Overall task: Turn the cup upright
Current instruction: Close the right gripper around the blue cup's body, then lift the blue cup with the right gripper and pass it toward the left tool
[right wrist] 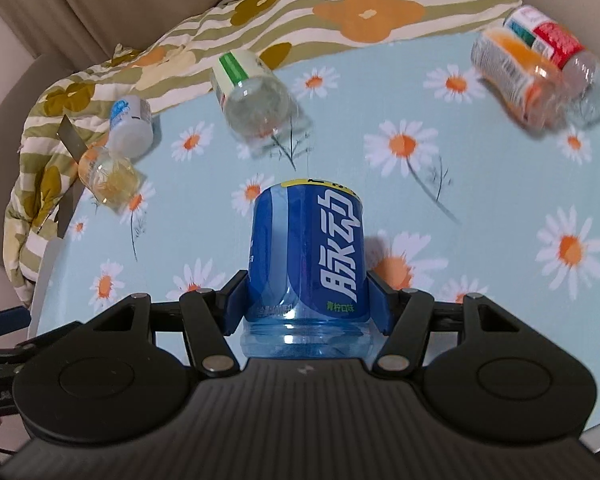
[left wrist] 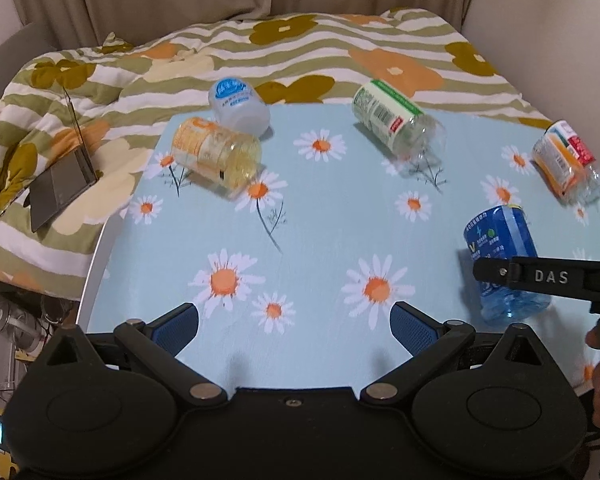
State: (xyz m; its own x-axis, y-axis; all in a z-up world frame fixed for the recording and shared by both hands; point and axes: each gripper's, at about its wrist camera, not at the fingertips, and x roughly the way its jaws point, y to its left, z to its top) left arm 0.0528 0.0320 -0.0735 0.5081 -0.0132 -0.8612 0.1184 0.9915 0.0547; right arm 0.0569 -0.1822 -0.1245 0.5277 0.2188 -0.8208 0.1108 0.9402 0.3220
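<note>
A bed (left wrist: 380, 44) with a striped, flowered quilt filled the background, its far edges cut off by the fisheye frame; a desk (left wrist: 332, 216) covered in a pale blue daisy cloth stood in front of it, its near edge hidden behind the gripper bodies; an open laptop (left wrist: 62, 184) lay on the quilt to the left, its screen seen edge-on and unreadable. Six cut-bottle cups were on or over the desk; five lay on their sides, blurred: one yellow cup (left wrist: 216, 154), one white cup (left wrist: 240, 106) touching it, one green-labelled cup (left wrist: 396, 120), and at the right edge an orange cup (right wrist: 512, 72) touching a red-labelled cup (right wrist: 556, 48), seen as two only from the right wrist. The sixth, the blue cup (right wrist: 306, 256), was held near the desk's front right, the right gripper (right wrist: 306, 300) closed on both its sides; whether it touched the cloth could not be told. The left gripper (left wrist: 294, 322) hung over the desk, spread wide and holding nothing.
</note>
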